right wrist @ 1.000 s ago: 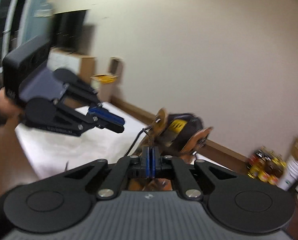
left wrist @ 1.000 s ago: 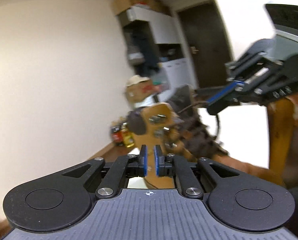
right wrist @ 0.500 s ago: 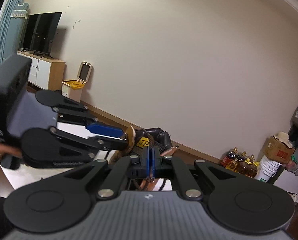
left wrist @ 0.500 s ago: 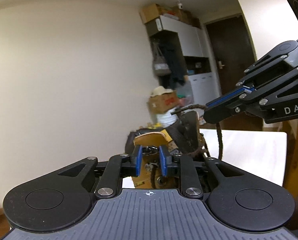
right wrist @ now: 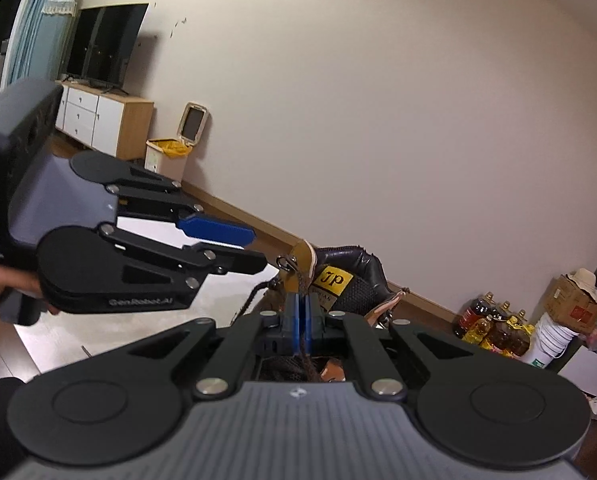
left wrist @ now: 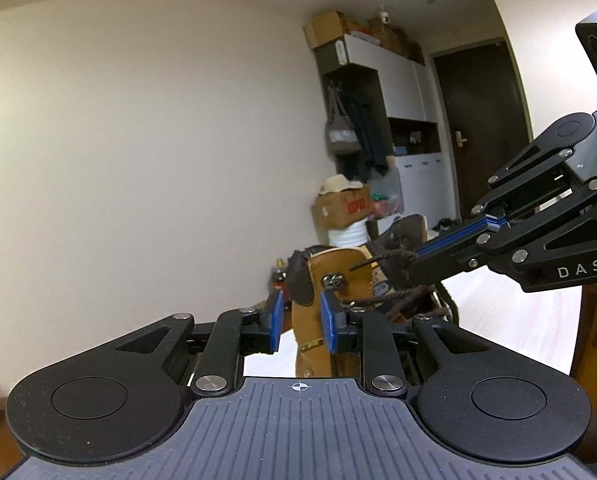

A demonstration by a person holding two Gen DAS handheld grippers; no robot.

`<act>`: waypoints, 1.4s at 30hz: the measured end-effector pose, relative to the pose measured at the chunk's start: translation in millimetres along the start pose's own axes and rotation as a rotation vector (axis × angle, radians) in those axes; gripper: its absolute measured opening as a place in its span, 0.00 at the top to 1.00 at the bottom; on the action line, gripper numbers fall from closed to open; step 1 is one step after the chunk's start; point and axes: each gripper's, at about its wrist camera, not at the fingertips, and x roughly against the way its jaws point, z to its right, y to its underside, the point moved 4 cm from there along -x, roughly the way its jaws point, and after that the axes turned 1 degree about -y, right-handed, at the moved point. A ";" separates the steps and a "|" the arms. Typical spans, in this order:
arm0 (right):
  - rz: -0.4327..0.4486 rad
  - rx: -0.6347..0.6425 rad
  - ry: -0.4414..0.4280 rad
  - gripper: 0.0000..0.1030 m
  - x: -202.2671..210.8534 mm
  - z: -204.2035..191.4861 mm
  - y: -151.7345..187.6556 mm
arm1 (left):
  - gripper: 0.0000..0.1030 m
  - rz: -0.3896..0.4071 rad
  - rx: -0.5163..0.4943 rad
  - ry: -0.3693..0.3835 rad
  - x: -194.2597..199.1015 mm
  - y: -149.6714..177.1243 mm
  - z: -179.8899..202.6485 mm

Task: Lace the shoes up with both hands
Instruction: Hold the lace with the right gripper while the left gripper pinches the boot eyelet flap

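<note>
The left gripper (left wrist: 301, 322) is standing with its jaws apart, having just been opening: a second ago its blue pads were nearly together, and now they are flanking the tan boot (left wrist: 340, 280) at its top edge without visibly pressing on it. The right gripper (right wrist: 300, 316) is staying clamped on the dark lace (right wrist: 305, 344), which is running from a metal hook (right wrist: 286, 261) down between its pads. The boot is sitting on the pale table (left wrist: 510, 320) just ahead of both grippers, its upper eyelets near the fingertips. By the look of it, the left gripper is letting go of its earlier hold and readying to take the lace or steady the boot while the right is holding the lace taut; the lacing is looking unfinished.
</note>
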 end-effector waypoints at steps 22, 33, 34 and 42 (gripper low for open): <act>-0.032 0.015 0.003 0.96 -29.6 -23.0 -8.4 | 0.76 -0.003 -0.153 0.091 -14.1 -0.3 1.4; -0.098 0.018 0.072 0.96 -26.6 -15.1 -4.6 | 0.76 0.013 -0.149 0.088 -24.2 0.3 1.7; -0.103 0.022 0.075 0.96 -27.4 -15.5 -4.3 | 0.76 0.016 -0.150 0.092 -23.6 0.0 2.2; -0.118 0.038 0.083 0.96 -29.9 -18.0 -5.3 | 0.76 0.035 -0.172 0.106 -22.6 -1.1 7.6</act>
